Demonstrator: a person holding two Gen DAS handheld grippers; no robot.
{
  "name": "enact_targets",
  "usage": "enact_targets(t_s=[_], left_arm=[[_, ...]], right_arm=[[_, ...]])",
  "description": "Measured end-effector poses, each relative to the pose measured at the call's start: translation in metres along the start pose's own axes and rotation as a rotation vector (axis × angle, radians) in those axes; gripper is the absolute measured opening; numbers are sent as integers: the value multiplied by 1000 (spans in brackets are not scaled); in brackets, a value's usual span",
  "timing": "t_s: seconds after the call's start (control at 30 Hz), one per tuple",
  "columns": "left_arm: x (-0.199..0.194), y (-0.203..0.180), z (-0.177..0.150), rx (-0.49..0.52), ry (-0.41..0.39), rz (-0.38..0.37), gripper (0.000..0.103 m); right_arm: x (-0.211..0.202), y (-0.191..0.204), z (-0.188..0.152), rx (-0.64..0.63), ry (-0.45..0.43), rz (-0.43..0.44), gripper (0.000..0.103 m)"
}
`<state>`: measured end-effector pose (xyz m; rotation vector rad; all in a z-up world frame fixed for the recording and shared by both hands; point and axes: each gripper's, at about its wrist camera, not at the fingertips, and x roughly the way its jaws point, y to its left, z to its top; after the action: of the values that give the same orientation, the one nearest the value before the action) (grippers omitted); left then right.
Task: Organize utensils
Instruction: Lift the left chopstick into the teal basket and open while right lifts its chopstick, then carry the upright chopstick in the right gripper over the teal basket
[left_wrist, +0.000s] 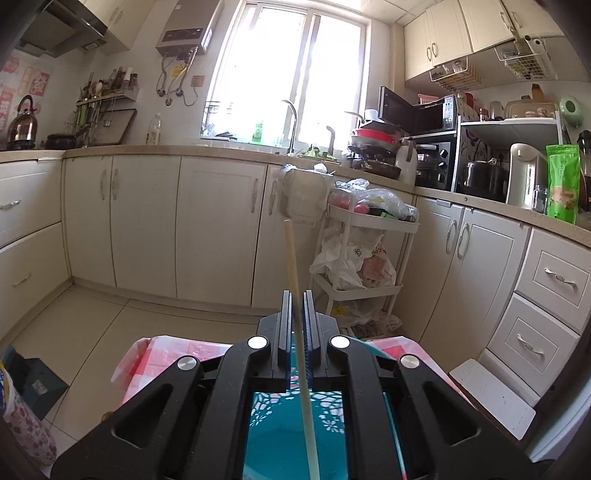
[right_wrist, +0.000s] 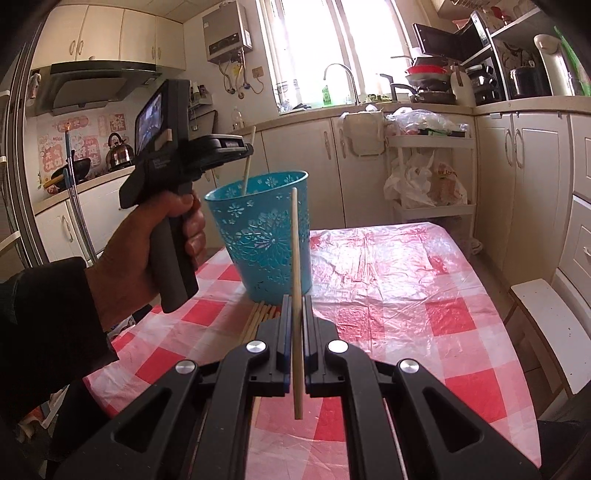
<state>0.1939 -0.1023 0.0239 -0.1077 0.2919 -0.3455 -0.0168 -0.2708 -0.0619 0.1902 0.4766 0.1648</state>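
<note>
Chopstick (right_wrist: 295, 258) upright between right claw (right_wrist: 294, 306) pads.

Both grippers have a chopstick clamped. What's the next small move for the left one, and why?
Probably open the left gripper and let its chopstick drop. In the right wrist view that stick's lower end already sits inside the teal perforated bin, so it looks ready to release. The right gripper holds its own chopstick upright in front of the bin, and more chopsticks wait on the checkered tablecloth.
</note>
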Motion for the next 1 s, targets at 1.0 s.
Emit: enact_targets(t_s=[1.0], left_arm=[[-83, 13, -20, -199, 155, -354, 42]], right_arm=[[-5, 53, 16, -200, -106, 69, 6]])
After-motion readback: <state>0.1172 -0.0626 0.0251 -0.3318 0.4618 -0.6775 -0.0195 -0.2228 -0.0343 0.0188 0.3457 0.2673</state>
